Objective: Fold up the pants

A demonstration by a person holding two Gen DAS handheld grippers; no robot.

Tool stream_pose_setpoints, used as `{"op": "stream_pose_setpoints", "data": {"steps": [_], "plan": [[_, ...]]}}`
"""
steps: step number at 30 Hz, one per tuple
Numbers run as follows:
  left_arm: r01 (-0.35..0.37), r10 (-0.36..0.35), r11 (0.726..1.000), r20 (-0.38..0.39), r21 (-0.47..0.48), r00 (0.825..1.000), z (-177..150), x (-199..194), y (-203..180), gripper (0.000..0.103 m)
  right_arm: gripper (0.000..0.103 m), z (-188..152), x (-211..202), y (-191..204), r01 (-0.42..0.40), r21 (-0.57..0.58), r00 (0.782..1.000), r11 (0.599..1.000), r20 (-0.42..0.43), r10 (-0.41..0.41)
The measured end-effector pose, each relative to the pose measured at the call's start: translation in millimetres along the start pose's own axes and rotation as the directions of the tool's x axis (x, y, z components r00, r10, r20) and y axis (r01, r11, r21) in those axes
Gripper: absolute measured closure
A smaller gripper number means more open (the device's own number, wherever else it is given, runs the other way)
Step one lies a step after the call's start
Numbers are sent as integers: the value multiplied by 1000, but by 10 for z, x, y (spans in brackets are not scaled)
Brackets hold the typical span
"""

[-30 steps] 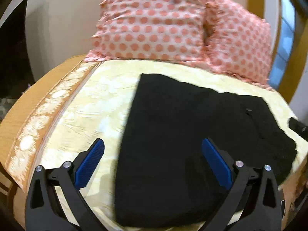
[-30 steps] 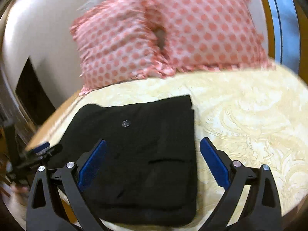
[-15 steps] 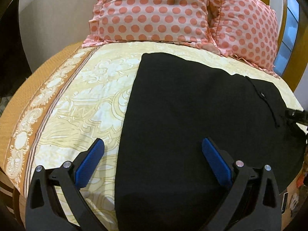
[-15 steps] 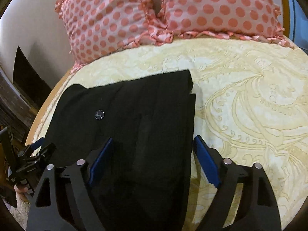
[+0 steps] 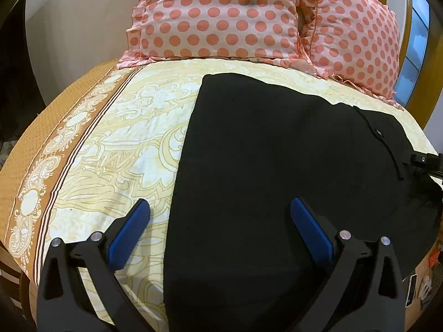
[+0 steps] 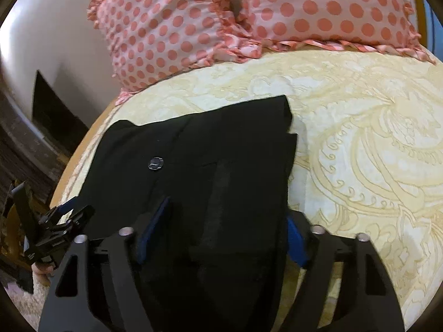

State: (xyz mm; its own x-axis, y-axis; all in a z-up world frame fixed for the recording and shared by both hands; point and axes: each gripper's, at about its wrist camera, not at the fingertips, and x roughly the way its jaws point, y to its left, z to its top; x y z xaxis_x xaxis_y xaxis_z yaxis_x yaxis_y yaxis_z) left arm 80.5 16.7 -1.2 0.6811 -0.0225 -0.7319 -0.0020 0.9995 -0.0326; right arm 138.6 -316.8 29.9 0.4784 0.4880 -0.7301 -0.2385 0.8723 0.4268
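While the black fabric pants (image 5: pixel 277 166) lie folded flat on the cream patterned bedspread (image 5: pixel 124 144) below two pink polka-dot pillows (image 5: pixel 221 13), the left gripper (image 5: pixel 220 221) hangs spread over their near edge; the right gripper (image 6: pixel 221 229), jaws half-closed, straddles the waistband end beside a round dark button (image 6: pixel 155 163).

A: What covers the bed (image 5: pixel 133 144)?
B: A cream bedspread (image 6: pixel 360 144) with pale yellow scrollwork and an orange patterned border (image 5: pixel 41 182)
A: And at its head?
B: Two pink polka-dot pillows (image 5: pixel 216 19), side by side against the wall (image 5: pixel 83 27)
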Motion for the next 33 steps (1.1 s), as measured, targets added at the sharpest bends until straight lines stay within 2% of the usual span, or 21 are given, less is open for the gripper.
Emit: {"op": "stream_pose_setpoints", "data": {"steps": [1,3,5,10,13,16,19,21,23,26,28,31,33], "plan": [[1,-1,1000,1,-1,1000,-1,2,4,2,48,0,-2,-11,-10,-2,1000,1000,0,10],[4,-4,1000,-2,-2,1000,-3,6,9,2,58,-2,-20,-46,-33,16,999,999,7,32],[4,-4,1000,-1,-1,1000,-2,6,8,2,59,-5,-41,-107,-50,46,999,998,12,50],[8,-8,1000,-4,-3,1000,6,-4,19,2,56,0,-1,-124,-33,59,999,998,10,32],[53,-53,998,-9,-23,999,76,-43,91,2,57,8,12,-72,-12,12,1000,1000,11,11],[90,-90,995,6,-51,996,253,-94,244,2,72,-7,-50,13,-16,-43,999,999,31,18],[139,-140,985,-10,-98,990,464,-85,411,2,77,-17,-152,129,-22,-101,996,995,79,30],[196,-202,973,-41,-123,978,596,-23,475,2,78,-42,-188,212,-12,-152,994,988,102,28],[200,-209,974,-86,-105,974,688,65,449,2,78,-39,-137,214,30,-158,996,987,83,-16],[204,-211,977,-155,-55,965,765,216,358,4,75,-16,-59,71,15,-89,999,996,45,-11],[241,-245,969,-211,-47,946,794,334,302,5,66,-5,-39,7,13,-62,999,998,32,-11],[255,-258,966,-267,-45,929,807,478,251,8,60,2,8,-58,-3,-29,1000,1000,11,4],[251,-247,968,-274,-20,930,814,526,190,8,60,9,39,-111,-37,0,999,999,3,37]]}}
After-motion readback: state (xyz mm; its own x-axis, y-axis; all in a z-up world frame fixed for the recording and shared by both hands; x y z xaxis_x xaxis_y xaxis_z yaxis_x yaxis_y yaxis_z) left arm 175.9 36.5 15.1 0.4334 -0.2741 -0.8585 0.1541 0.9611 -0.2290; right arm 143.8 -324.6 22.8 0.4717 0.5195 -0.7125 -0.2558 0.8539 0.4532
